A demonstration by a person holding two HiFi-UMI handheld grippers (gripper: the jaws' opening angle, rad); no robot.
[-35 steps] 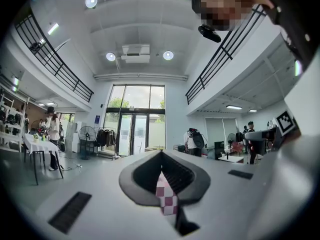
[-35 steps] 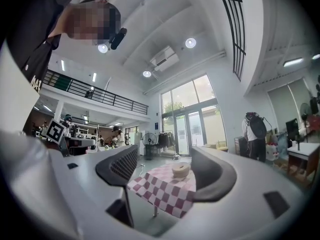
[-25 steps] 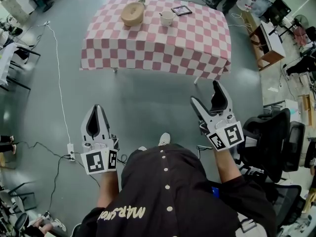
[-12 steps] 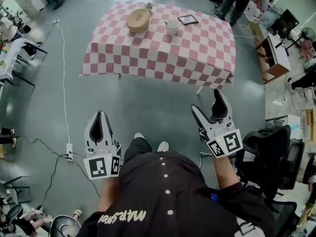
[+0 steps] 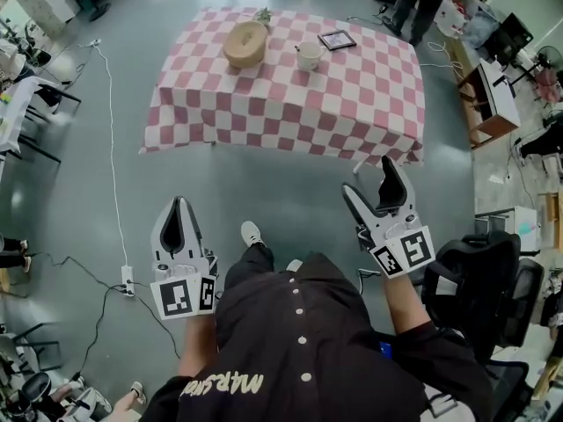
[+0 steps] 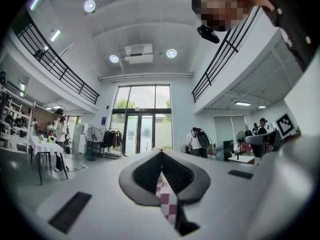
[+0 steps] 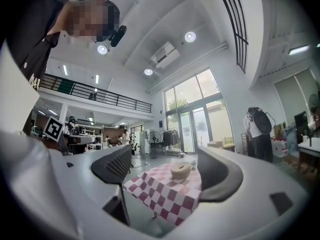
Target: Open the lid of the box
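A round tan box with its lid on (image 5: 245, 44) stands at the far side of a table with a pink and white checked cloth (image 5: 290, 104). Both grippers hang over the grey floor, well short of the table. My left gripper (image 5: 176, 206) is shut with nothing in it; in the left gripper view a strip of the checked cloth (image 6: 167, 204) shows through the slit below its tips (image 6: 161, 156). My right gripper (image 5: 369, 181) is open and empty. In the right gripper view the box (image 7: 180, 170) and the table (image 7: 165, 194) show far off between the jaws of this gripper (image 7: 166, 176).
A white cup (image 5: 309, 55) and a small framed picture (image 5: 337, 40) stand on the table beside the box. A black office chair (image 5: 479, 280) is close at my right. A power strip with a cable (image 5: 127, 277) lies on the floor at left. Desks line the right side.
The person has walked toward the table, which now shows larger and lower in the head view. One foot has stepped forward. Both grippers keep their states.
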